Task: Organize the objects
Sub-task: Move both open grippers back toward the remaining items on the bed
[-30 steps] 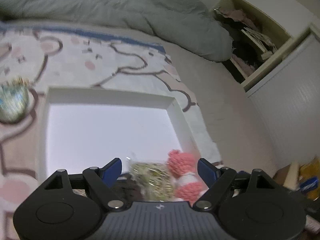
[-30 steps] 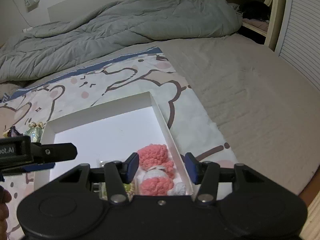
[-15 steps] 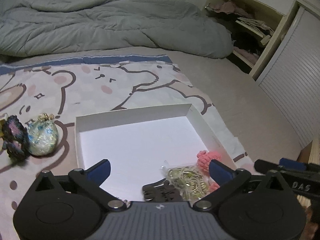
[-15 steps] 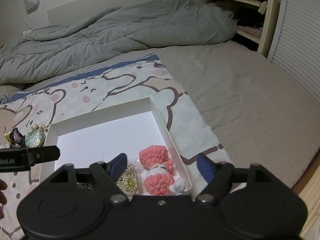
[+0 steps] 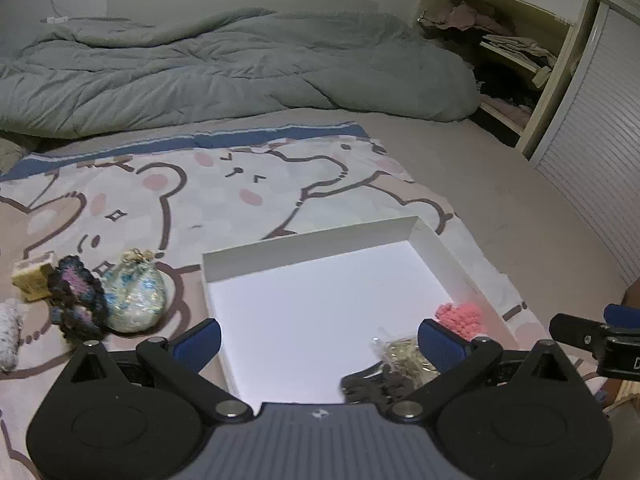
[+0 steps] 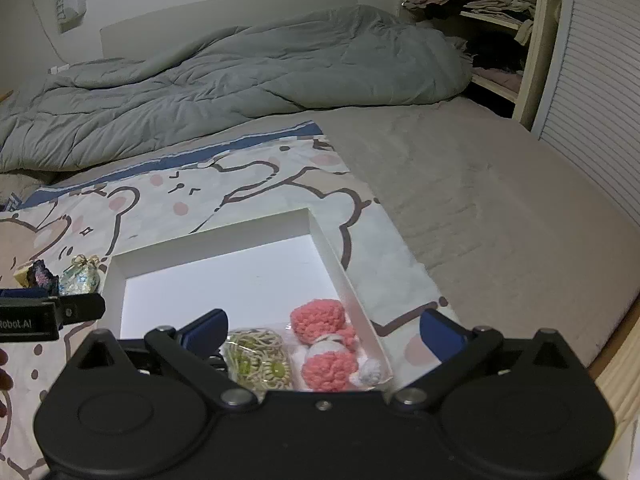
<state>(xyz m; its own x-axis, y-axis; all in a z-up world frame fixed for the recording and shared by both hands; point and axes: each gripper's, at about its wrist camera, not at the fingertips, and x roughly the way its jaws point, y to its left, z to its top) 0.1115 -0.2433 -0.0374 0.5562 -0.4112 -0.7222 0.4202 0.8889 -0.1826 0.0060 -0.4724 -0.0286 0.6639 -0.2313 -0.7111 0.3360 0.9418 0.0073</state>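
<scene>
A shallow white box point(image 5: 304, 248) lies on the bear-print blanket. In its near right corner sit a pink and white crochet piece point(image 6: 324, 316), a clear bag of yellow-green hair ties point(image 6: 256, 356) and a small dark item point(image 5: 372, 384). My left gripper point(image 5: 320, 340) hangs open above the box's near edge with nothing between its fingers. My right gripper point(image 6: 324, 330) hovers over the pink crochet piece point(image 5: 456, 316); its jaws are opening and stand well clear of it. Left of the box lie a shiny pouch point(image 5: 134, 296), a dark crochet flower point(image 5: 78, 300) and a yellow block point(image 5: 30, 280).
A grey duvet point(image 5: 240, 68) is bunched across the far side of the bed. An open shelf with clothes point(image 5: 508, 52) and a slatted door point(image 6: 600, 80) stand at the right. The bed's wooden edge point(image 6: 616, 364) runs at the near right. A white fuzzy item point(image 5: 8, 332) lies far left.
Both grippers have opened and drawn back and up from the box. The left let go of the hair-tie bag, the right of the pink crochet piece; both lie in the box.
</scene>
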